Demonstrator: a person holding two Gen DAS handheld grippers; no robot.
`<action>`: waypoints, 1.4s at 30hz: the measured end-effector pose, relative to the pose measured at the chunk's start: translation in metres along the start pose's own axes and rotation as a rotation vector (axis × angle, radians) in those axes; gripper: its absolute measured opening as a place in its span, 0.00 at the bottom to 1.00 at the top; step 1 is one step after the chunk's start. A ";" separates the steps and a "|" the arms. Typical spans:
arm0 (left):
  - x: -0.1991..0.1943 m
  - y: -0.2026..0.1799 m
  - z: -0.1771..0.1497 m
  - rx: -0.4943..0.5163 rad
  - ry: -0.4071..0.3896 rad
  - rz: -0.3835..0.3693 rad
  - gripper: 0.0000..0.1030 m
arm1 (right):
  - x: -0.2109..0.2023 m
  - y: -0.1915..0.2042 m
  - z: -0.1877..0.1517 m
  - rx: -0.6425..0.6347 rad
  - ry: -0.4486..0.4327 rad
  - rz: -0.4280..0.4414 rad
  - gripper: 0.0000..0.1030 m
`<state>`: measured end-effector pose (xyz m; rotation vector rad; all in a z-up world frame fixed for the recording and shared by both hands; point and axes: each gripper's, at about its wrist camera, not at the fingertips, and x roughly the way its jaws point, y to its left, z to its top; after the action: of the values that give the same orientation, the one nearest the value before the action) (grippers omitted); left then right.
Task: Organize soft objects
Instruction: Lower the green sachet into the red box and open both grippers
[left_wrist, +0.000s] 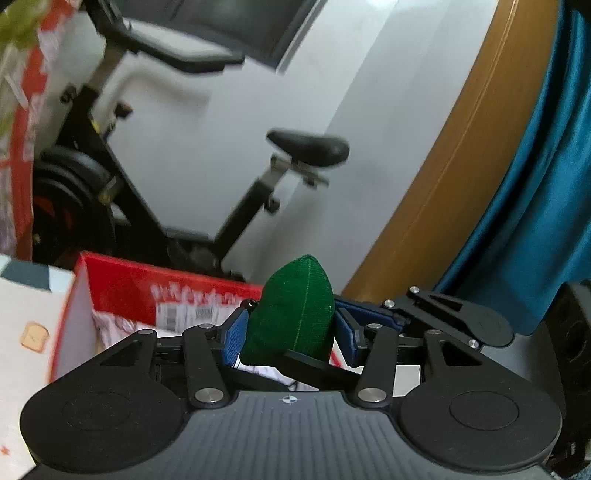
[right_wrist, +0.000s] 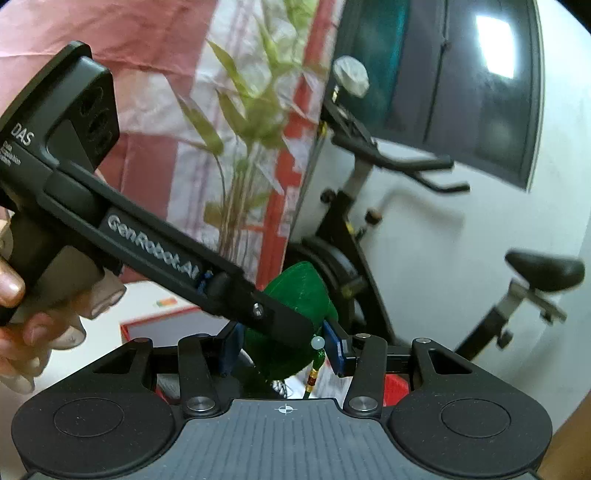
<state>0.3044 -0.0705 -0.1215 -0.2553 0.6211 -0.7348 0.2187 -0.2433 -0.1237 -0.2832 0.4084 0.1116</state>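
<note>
A green stitched fabric pouch (left_wrist: 291, 314), pointed at the top, is held up in the air between the blue pads of my left gripper (left_wrist: 291, 334), which is shut on it. One black finger (left_wrist: 314, 363) of the right gripper crosses under the pouch. In the right wrist view the same pouch (right_wrist: 295, 288) sits between the blue pads of my right gripper (right_wrist: 282, 349), also shut on it. A pale bead and beaded tassel (right_wrist: 317, 350) hang from it. A hand (right_wrist: 37, 325) holds the left tool's handle (right_wrist: 55, 258), whose arm partly hides the pouch.
An open red cardboard box (left_wrist: 122, 284) with paper packets lies just below and to the left. An exercise bike (left_wrist: 306, 147) stands behind against a white wall. A teal curtain (left_wrist: 535, 184) hangs at the right. A bamboo plant (right_wrist: 243, 122) and pink cloth are at the left.
</note>
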 end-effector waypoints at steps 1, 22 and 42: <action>0.008 0.002 -0.003 -0.003 0.021 0.002 0.52 | 0.002 -0.002 -0.005 0.011 0.009 0.002 0.42; 0.052 0.037 -0.024 0.032 0.117 0.172 0.68 | 0.038 -0.031 -0.076 0.329 0.222 -0.085 0.46; -0.038 0.025 -0.029 0.208 -0.024 0.436 1.00 | -0.002 -0.012 -0.063 0.456 0.146 -0.180 1.00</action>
<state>0.2783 -0.0263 -0.1382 0.0649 0.5479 -0.3707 0.1953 -0.2738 -0.1756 0.1233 0.5383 -0.1796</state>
